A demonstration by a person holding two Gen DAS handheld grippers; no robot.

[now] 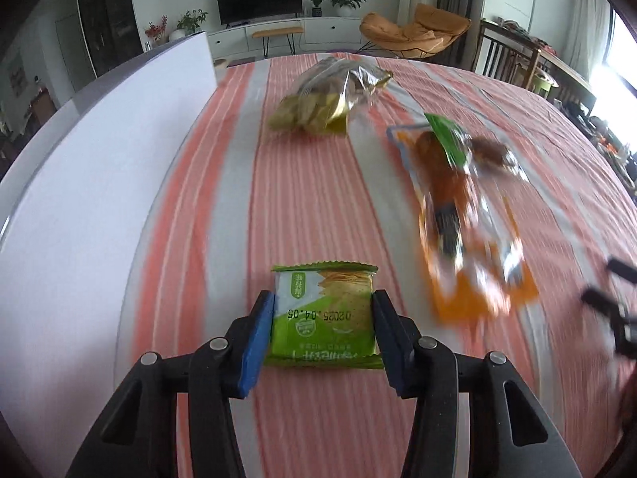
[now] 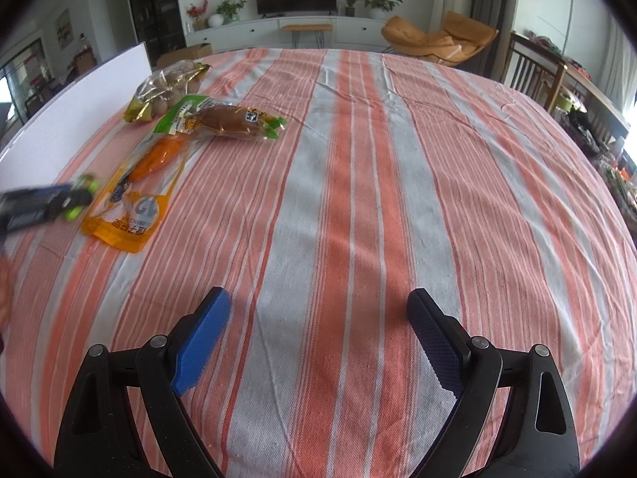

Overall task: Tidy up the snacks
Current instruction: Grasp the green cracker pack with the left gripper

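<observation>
My left gripper (image 1: 323,298) is shut on a small green snack packet (image 1: 323,314), its blue pads against both sides, just above the striped cloth. An orange pouch (image 1: 473,247) with a brown snack in a green-edged wrapper (image 1: 450,147) lies ahead to the right, blurred. A clear gold-trimmed bag of snacks (image 1: 322,99) lies farther ahead. My right gripper (image 2: 320,302) is open and empty over bare cloth. In the right wrist view the orange pouch (image 2: 127,207), the brown snack (image 2: 231,121) and the gold bag (image 2: 163,91) lie far left, with the left gripper (image 2: 77,195) beside the pouch.
A white box wall (image 1: 99,167) runs along the left side of the table and also shows in the right wrist view (image 2: 79,99). The striped orange and grey cloth (image 2: 378,183) covers the table. Chairs and a TV cabinet stand beyond the far edge.
</observation>
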